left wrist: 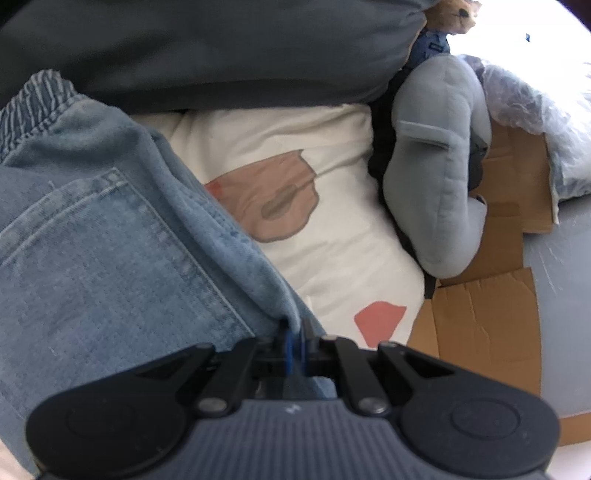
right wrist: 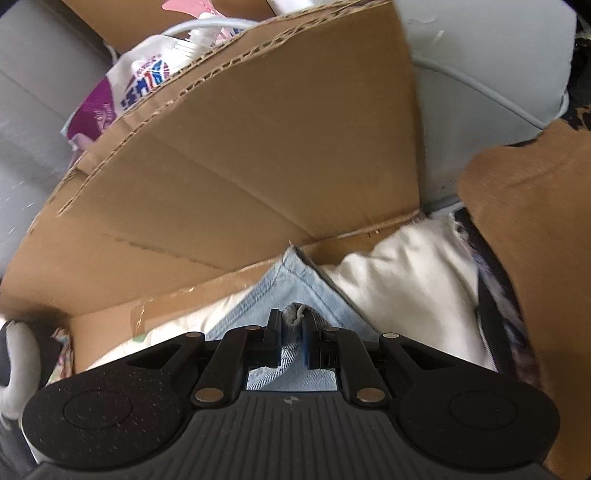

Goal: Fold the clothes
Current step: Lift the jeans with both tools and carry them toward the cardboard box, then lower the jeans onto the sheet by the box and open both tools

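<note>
Bedding in the left wrist view: white cover with pink-brown blotches [left wrist: 325, 229] as the surface, dark grey cushion [left wrist: 207, 55] across the top edge. Pale blue-grey plush toy [left wrist: 439, 166] lies along the cover's right side, flattened brown cardboard [left wrist: 487, 325] beyond it, crinkled clear plastic wrap [left wrist: 535, 122] top right, brown teddy bear [left wrist: 454, 14] in the corner. Light blue denim jeans [left wrist: 103, 236] fill the left half, elastic waistband up, back pocket showing. Left gripper [left wrist: 295, 343] clenched on the jeans' edge, fabric pinched between the blue pads.

Right wrist view: large brown cardboard sheet [right wrist: 251, 155] propped ahead, blocking most of the view; grey upholstery [right wrist: 480, 66] behind it. Purple-and-white printed bag [right wrist: 122, 96] top left, tan fabric [right wrist: 535, 229] at right. White cover below, partly under the jeans' leg. Right gripper [right wrist: 291, 339] clenched on a bunched fold of denim, the fold sticking up between the fingers.
</note>
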`<state>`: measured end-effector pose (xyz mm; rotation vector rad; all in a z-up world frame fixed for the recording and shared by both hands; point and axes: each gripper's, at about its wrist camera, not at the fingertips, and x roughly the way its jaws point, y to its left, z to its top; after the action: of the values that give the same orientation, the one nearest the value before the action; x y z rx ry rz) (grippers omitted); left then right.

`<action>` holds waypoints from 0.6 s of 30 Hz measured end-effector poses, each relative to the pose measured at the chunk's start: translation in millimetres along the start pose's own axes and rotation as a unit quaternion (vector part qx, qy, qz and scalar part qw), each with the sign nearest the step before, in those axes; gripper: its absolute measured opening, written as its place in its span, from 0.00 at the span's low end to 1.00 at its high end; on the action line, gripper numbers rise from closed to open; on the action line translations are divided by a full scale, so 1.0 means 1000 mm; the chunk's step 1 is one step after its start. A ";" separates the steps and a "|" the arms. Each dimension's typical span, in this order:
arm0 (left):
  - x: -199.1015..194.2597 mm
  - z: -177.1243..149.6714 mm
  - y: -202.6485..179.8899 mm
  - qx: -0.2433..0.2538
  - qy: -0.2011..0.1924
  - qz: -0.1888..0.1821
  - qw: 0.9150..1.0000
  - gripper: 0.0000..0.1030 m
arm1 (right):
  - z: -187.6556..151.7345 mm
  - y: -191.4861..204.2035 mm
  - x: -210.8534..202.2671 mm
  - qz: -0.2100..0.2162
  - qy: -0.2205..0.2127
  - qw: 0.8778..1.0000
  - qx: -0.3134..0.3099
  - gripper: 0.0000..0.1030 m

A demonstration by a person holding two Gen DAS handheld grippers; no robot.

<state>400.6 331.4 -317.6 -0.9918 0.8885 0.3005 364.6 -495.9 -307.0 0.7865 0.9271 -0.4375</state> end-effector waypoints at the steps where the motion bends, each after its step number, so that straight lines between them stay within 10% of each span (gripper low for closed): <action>1: 0.002 0.000 0.000 0.001 0.001 0.000 1.000 0.04 | 0.002 0.003 0.005 -0.004 -0.003 1.000 0.000 0.08; 18: 0.025 0.000 -0.012 0.005 0.010 -0.016 1.000 0.04 | 0.020 0.001 0.045 -0.043 -0.035 0.996 0.075 0.09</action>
<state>423.7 320.9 -329.8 -1.0004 0.8908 0.2604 400.8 -511.0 -337.0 0.8650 0.8717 -0.6124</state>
